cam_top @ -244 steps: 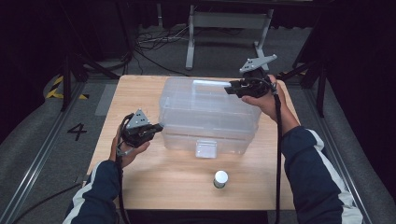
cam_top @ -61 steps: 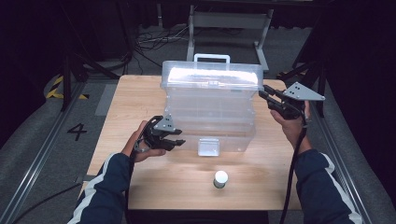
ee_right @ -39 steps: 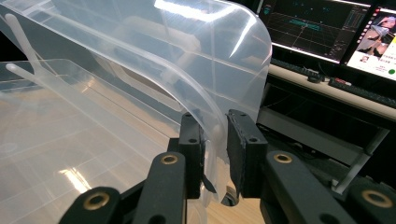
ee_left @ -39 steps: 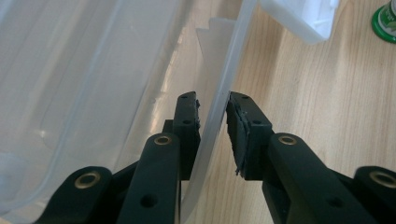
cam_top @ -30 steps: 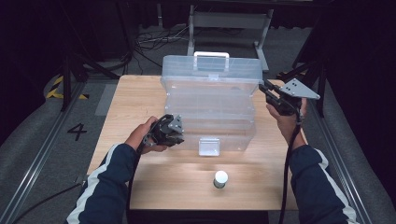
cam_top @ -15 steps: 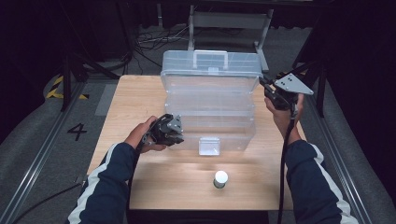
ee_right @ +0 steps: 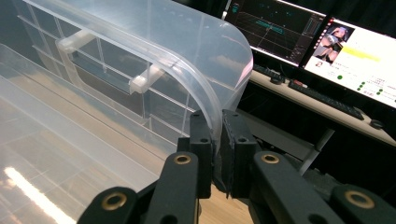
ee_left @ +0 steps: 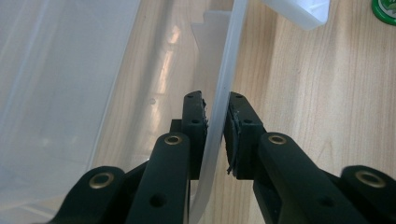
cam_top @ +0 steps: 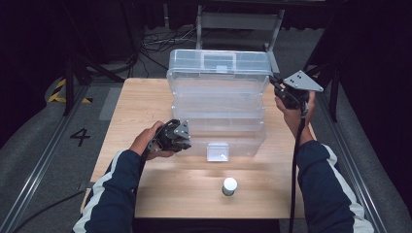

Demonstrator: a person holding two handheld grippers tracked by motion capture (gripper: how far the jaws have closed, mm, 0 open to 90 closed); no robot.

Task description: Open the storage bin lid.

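Note:
A clear plastic storage box (cam_top: pixel 218 131) stands on the wooden table (cam_top: pixel 145 97) with its lid (cam_top: pixel 218 73) swung up and tilted back. My left gripper (cam_top: pixel 182 141) is at the box's front left, shut on the thin clear rim (ee_left: pixel 224 60); in the left gripper view its pads (ee_left: pixel 198 116) press on both sides of the rim, either side of the gripper's (ee_left: pixel 215 100) midline. My right gripper (cam_top: pixel 274 83) is at the lid's right corner. In the right gripper view it (ee_right: pixel 215 119) is shut on the lid's curved edge (ee_right: pixel 205 88).
A small bottle with a white cap (cam_top: pixel 229 186) stands near the table's front edge, in front of the box's white latch (cam_top: pixel 217 150). A metal frame (cam_top: pixel 238 22) stands behind the table. Lit monitors (ee_right: pixel 355 42) show beyond the lid.
The lid has swung from upright to tilted back, with the right gripper following it up and back a little. The left gripper has kept its place on the rim.

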